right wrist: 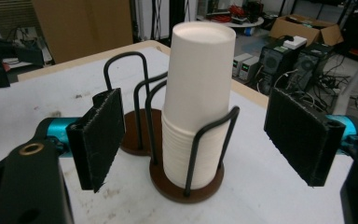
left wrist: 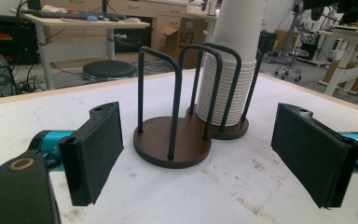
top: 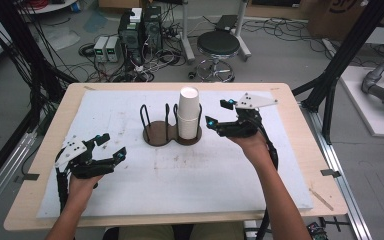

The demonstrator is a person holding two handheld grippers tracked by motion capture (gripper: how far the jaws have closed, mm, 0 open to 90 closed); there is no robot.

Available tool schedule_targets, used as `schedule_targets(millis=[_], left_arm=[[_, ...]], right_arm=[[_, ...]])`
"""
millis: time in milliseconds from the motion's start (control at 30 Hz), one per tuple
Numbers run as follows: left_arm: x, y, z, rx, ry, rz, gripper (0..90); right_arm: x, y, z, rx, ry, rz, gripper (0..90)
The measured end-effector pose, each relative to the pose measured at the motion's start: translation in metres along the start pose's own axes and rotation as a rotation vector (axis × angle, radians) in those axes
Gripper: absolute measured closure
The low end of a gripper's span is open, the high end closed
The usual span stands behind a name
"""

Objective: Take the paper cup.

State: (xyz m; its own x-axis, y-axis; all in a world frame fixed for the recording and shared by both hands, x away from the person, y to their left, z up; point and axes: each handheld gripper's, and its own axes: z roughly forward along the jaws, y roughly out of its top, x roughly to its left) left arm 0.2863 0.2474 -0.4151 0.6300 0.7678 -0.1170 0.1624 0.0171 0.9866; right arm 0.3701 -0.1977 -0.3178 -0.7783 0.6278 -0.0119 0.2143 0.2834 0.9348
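A stained white mat [top: 130, 185] covers the wooden table; cables and a black stool [top: 218, 44] crowd the floor behind. A stack of white paper cups [top: 188, 114] stands upright in the right bay of a brown two-bay wire holder [top: 156, 134] mid-table. The right gripper [top: 218, 113] hovers just beside the cups, the left gripper [top: 112, 145] sits well apart; both gape wide, holding nothing.

High view: fixed overhead, facing forward and down across the white-covered wooden table [top: 130, 190]. Left gripper view: low, near the tabletop, facing the dark brown double-ring wire cup holder [left wrist: 172, 144] at close range. Right gripper view: slightly higher, closer. All three share the holder and its stack of white paper cups [right wrist: 196, 116].
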Motion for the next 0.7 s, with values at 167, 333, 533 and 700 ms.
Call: schedule_targets(millis=[167,333,533,700], left_arm=[[0.000,0.000,0.001,-0.002,-0.004,-0.006,16.3],[0.000,0.000,0.001,-0.003,-0.008,-0.007,16.3],[0.000,0.000,0.001,-0.003,-0.014,-0.013,16.2],[0.000,0.000,0.001,-0.003,-0.015,-0.014,16.2]], right_arm=[[-0.002,0.013,0.015,0.018,0.015,-0.004,20.8],[-0.005,0.022,0.032,0.034,0.023,0.003,20.8],[-0.012,0.027,0.051,0.052,0.011,0.023,20.8],[-0.017,0.028,0.072,0.077,0.011,0.049,20.8]])
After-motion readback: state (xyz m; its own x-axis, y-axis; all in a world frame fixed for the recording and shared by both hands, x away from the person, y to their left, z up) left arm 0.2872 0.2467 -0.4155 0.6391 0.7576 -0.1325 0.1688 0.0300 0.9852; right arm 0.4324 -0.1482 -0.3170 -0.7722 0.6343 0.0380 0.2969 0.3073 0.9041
